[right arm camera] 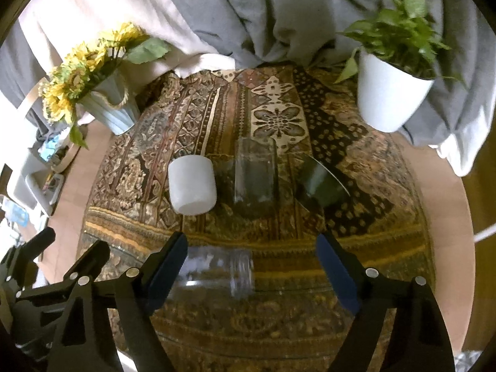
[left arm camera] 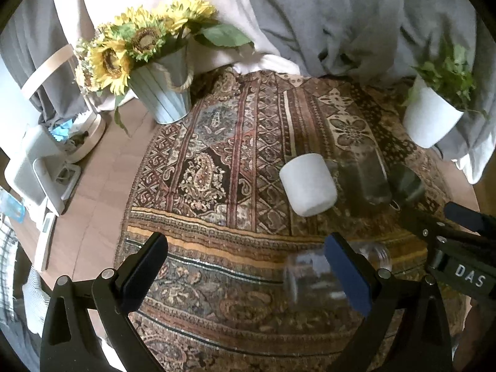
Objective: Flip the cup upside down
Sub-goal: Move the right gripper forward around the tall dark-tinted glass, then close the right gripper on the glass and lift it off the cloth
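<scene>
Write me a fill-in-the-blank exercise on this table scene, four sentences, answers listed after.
1. The white cup stands on a patterned ____.
2. The bucket holds yellow ____.
3. The leafy plant grows in a ____ pot.
4. The clear glass nearest the right gripper lies on its ____.

Answers: cloth; sunflowers; white; side

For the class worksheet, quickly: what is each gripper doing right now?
Left gripper: open, holding nothing.
Right gripper: open, holding nothing; a clear glass lies just ahead.
</scene>
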The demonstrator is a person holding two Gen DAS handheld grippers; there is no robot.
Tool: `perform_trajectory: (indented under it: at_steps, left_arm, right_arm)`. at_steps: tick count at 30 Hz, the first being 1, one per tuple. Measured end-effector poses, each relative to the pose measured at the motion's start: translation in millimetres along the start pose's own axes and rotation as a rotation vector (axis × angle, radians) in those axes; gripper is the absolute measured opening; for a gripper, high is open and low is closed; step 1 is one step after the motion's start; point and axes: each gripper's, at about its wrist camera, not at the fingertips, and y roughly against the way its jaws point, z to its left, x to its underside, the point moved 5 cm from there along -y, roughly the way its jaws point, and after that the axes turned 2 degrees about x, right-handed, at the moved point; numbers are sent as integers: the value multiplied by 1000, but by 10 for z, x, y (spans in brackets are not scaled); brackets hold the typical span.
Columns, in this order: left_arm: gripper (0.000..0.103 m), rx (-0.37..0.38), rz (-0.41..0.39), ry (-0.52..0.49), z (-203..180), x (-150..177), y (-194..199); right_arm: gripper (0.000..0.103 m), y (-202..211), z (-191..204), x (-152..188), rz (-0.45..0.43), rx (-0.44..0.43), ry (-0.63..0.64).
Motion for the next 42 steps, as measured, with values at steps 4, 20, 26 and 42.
perform_trajectory:
  at_steps: [4, 20, 26, 42]
  left_arm:
    - [103, -9, 18, 5, 4, -120, -209]
    - [103, -10, 73, 1, -71, -304, -773]
    - [103, 8, 83, -5, -105, -312, -864]
    - [103, 38, 61, -13, -150, -302, -699]
  right_arm:
    - [80, -242, 11, -116, 25, -7, 0]
    - [67, -1035, 24, -372, 122, 25, 11]
    - [61, -1198, 12, -352, 144, 21, 7]
    - [58, -840, -27, -462, -6, 80, 24]
